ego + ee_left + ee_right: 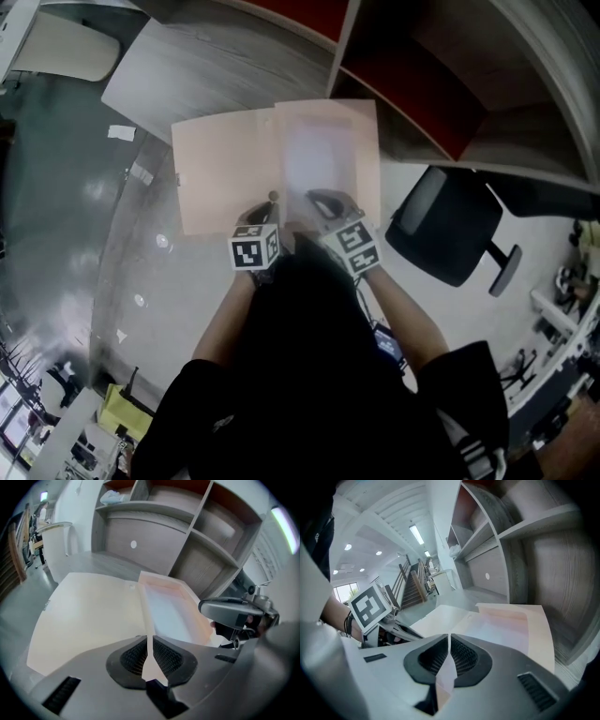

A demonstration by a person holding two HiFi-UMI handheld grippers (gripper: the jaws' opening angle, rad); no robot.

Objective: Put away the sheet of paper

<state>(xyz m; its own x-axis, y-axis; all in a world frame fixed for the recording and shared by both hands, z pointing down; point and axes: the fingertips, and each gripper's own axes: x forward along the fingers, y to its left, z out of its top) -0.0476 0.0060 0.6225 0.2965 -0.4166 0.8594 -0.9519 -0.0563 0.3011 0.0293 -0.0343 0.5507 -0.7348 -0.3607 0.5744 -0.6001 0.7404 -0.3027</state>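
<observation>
I held the open folder [225,173] by its near edge, left gripper [149,654] and right gripper [448,656] both clamped on it, with the sheet of paper [319,159] in its right half, straight ahead of the right gripper.

folder [225,178]: matt card, probably | shelving [154,536]: grey woodgrain | floor [56,206]: glossy

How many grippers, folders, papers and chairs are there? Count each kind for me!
grippers: 2 (left gripper, right gripper)
pink folder: 1
sheet of paper: 1, tucked in the folder
office chair: 1
total: 5
</observation>
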